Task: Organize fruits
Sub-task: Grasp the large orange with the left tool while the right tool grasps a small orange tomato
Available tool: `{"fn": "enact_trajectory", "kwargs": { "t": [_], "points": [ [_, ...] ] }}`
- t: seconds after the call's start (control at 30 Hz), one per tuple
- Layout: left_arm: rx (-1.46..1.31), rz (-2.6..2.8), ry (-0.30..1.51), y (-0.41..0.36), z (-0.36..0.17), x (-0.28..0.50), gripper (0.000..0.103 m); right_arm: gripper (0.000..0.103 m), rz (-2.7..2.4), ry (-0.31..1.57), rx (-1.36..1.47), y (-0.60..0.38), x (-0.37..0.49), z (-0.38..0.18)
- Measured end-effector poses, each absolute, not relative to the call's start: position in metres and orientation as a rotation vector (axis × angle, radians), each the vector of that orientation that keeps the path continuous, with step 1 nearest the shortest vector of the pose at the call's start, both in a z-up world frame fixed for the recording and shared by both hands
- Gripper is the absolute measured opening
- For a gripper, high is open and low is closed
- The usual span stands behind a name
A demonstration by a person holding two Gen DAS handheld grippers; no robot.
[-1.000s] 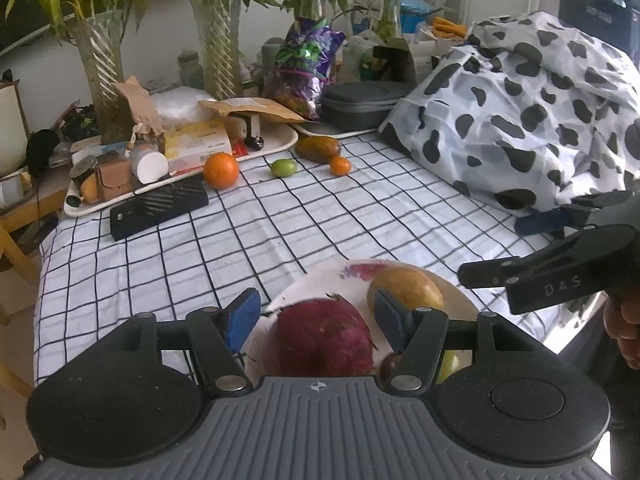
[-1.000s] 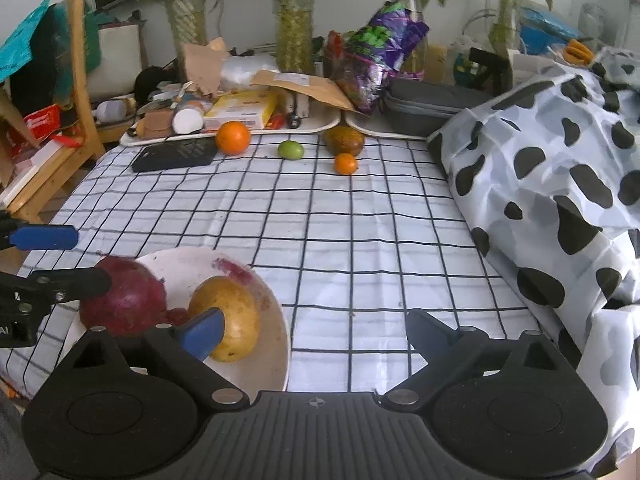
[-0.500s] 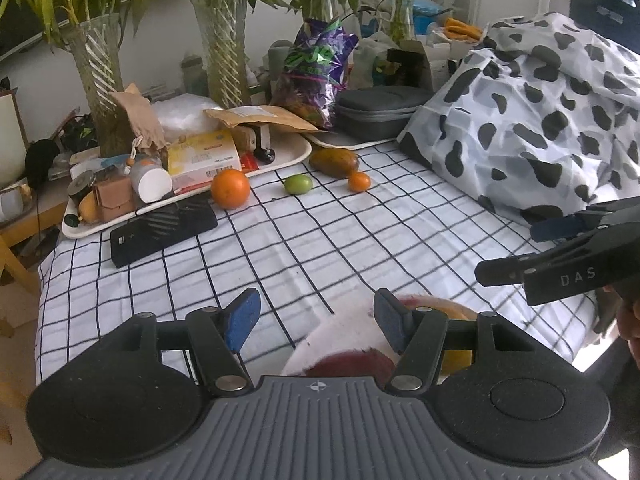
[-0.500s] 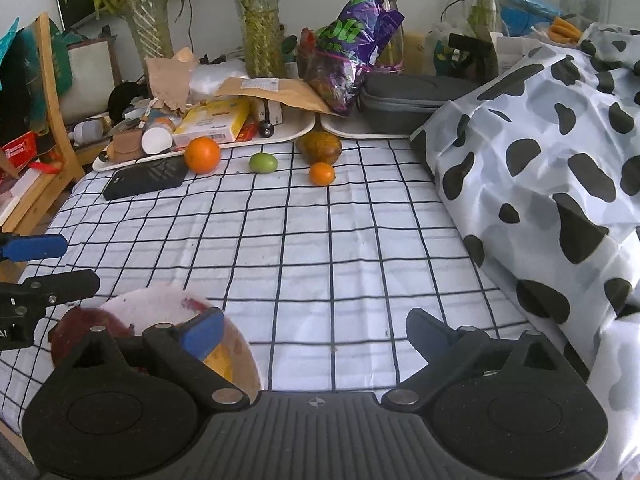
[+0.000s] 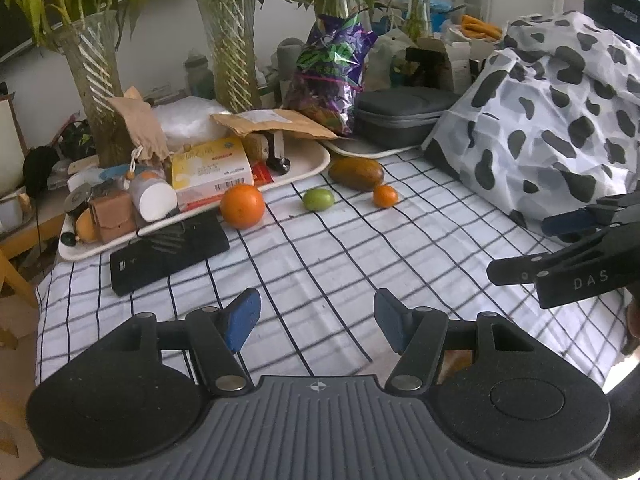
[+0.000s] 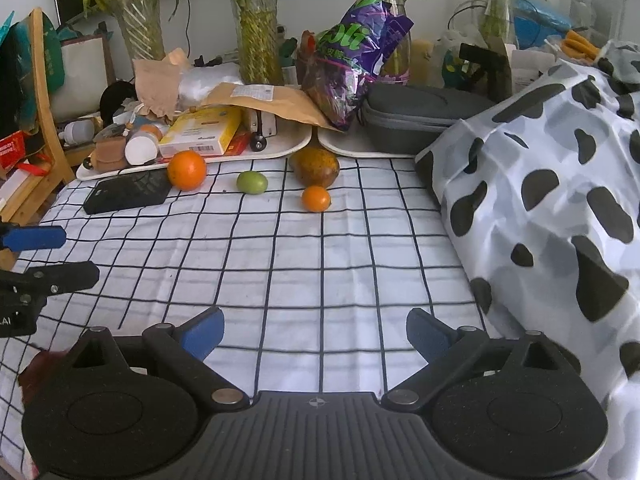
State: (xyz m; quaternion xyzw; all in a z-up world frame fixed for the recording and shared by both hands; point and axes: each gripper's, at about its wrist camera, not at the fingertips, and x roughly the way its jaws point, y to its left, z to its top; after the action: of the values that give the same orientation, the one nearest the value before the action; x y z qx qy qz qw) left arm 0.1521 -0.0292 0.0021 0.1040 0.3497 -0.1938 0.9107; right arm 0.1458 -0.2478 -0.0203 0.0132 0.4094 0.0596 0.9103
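Both tools, the left tool (image 5: 316, 322) and right tool (image 6: 314, 338), are spread and empty, with the orange (image 5: 242, 205) far ahead across the counter (image 5: 340, 264), nearer the left tool's side.

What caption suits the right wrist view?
Open right gripper faces an orange, lime, mango and tangerine.

1 large orange (image 5: 242, 211), 1 small orange (image 5: 385, 196), 1 green fruit (image 5: 318, 199), 1 brown mango (image 5: 356, 173), 2 trays (image 5: 316, 160).
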Motion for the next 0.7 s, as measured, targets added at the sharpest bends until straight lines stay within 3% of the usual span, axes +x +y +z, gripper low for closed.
{"fn": "enact_trajectory", "kwargs": {
  "t": [0.2, 0.4, 0.7],
  "points": [
    [0.288, -0.353, 0.674, -0.036, -0.002, 0.169, 0.062, 0.098, 0.115, 0.846, 0.009, -0.247, 0.167, -0.024],
    [0.330, -0.336, 0.638, -0.039, -0.005, 0.187, 0.072, 0.100, 0.119, 0.844, -0.015, -0.243, 0.190, -0.028],
    [0.352, -0.329, 0.635, -0.038, -0.018, 0.224, 0.073, 0.101, 0.130, 0.848, -0.060, -0.238, 0.223, -0.037]
  ]
}}
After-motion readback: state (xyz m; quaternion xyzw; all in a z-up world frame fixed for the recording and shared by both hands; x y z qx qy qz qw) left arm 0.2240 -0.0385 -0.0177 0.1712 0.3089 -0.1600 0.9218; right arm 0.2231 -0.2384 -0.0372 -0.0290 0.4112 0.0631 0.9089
